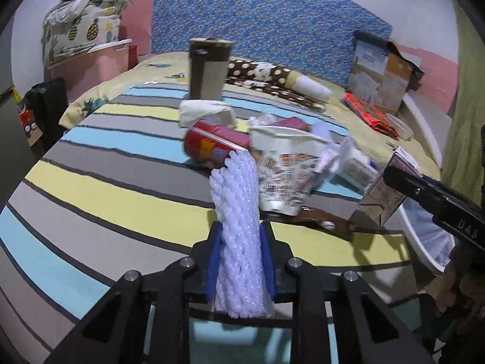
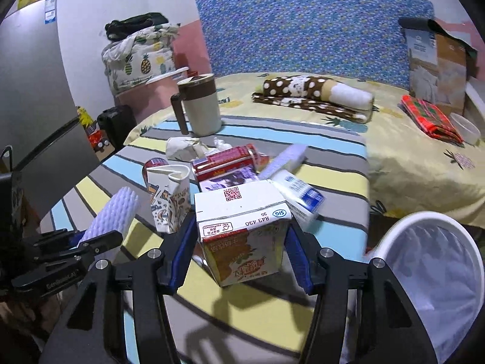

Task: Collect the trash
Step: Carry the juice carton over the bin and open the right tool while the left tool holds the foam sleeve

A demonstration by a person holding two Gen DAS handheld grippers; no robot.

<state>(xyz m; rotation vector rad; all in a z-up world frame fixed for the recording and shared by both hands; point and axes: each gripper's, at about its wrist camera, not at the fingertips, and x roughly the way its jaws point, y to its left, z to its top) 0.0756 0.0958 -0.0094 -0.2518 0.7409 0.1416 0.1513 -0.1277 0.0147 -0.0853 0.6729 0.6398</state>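
My left gripper is shut on a white foam net sleeve, which sticks up between the blue pads above the striped bedspread. The right wrist view shows that sleeve at lower left in the left gripper. An orange drink carton hangs tilted just above the bed, with my right gripper shut on its two sides. Behind lies a trash pile: a red can, a crushed printed paper cup, crumpled tissue and a small white-and-blue carton.
A white bin with a bag liner stands open at the bed's right edge. A beige lidded mug stands upright behind the pile. A dotted brown blanket roll, a red packet and a box lie farther back.
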